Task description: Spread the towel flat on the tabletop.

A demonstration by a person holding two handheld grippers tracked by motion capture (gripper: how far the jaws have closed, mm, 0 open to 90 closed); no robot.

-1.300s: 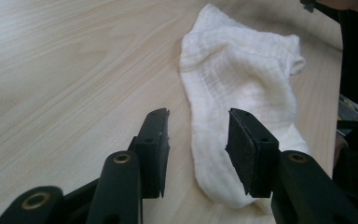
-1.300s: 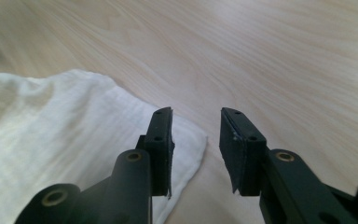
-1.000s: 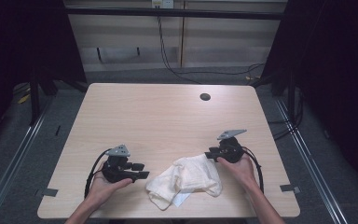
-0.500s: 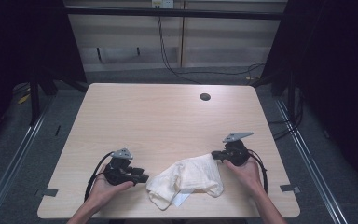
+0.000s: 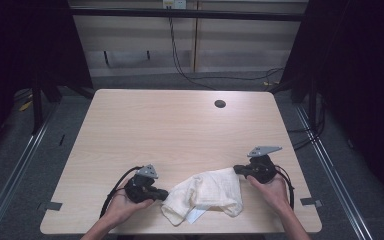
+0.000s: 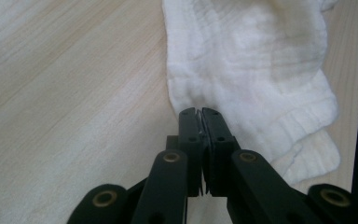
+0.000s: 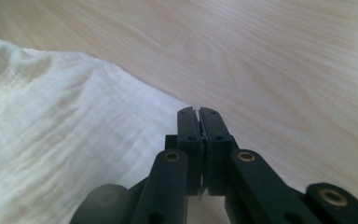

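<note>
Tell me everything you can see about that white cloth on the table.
The white cloth is a soft, crinkled, gauze-like towel, loosely bunched in uneven folds with a ribbed hem, lying near the front edge of the light wooden table. The left claw meets its left edge and the right claw its upper right corner, both with jaws closed; whether either pinches fabric is unclear.

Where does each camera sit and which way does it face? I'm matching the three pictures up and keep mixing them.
High view: above the person's side, facing forward and down on the table; shows both hands, the left gripper, the right gripper and the cloth.
Left gripper view: rides on the left gripper, facing along its shut jaws at the cloth's edge.
Right gripper view: rides on the right gripper, facing along its shut jaws at the cloth.
Shared: all show the white cloth on the wooden table.
</note>
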